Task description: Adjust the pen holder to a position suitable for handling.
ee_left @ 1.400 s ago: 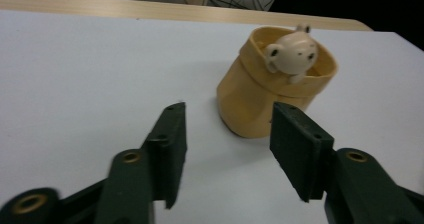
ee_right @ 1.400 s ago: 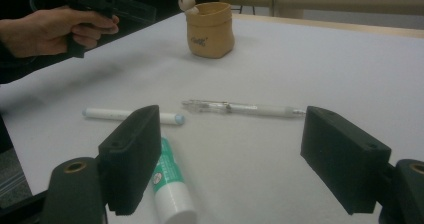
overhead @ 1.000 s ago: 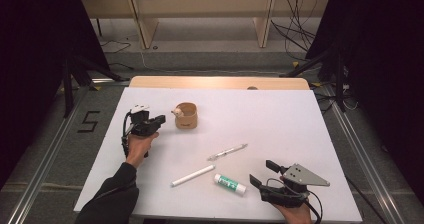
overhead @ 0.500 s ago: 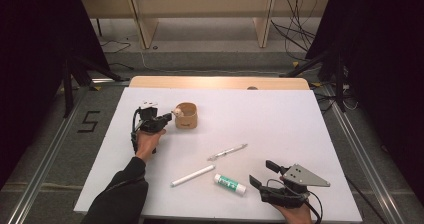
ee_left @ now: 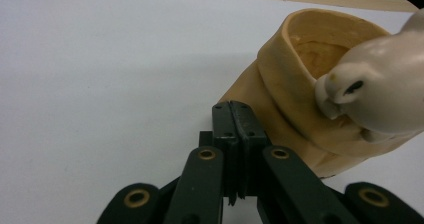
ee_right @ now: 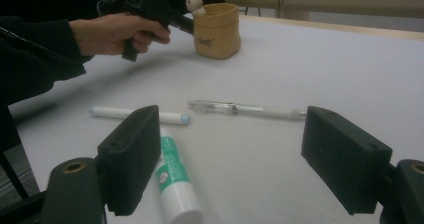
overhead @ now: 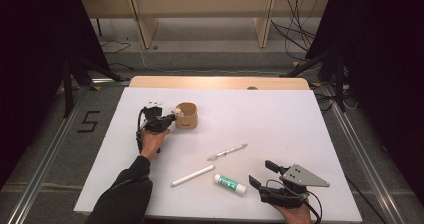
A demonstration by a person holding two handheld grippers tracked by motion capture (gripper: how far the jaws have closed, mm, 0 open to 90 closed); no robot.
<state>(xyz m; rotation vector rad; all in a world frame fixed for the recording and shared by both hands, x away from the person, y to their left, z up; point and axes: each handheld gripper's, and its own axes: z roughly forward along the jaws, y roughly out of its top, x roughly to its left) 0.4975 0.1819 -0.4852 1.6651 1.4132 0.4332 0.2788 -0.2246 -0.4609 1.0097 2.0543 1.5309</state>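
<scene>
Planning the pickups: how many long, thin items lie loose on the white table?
3: a clear pen mid-table, a white marker nearer the person, and a green-and-white tube beside the right hand-held gripper.

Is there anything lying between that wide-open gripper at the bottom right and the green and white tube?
Nothing visible does. The tube lies on bare white table just left of the right gripper, whose jaws stand wide apart.

- A white table top [overhead: 300, 129] carries the work, with a pale wooden edge strip [overhead: 220, 82] along its far side.
- Beyond it stands light wooden shelving [overhead: 205, 14] on a grey floor [overhead: 210, 59].
- Black cables [overhead: 295, 14] trail over the floor at the far right.
- A black "5" [overhead: 89, 121] marks the floor at the left.
- Black curtains [overhead: 380, 49] darken both sides.
</scene>
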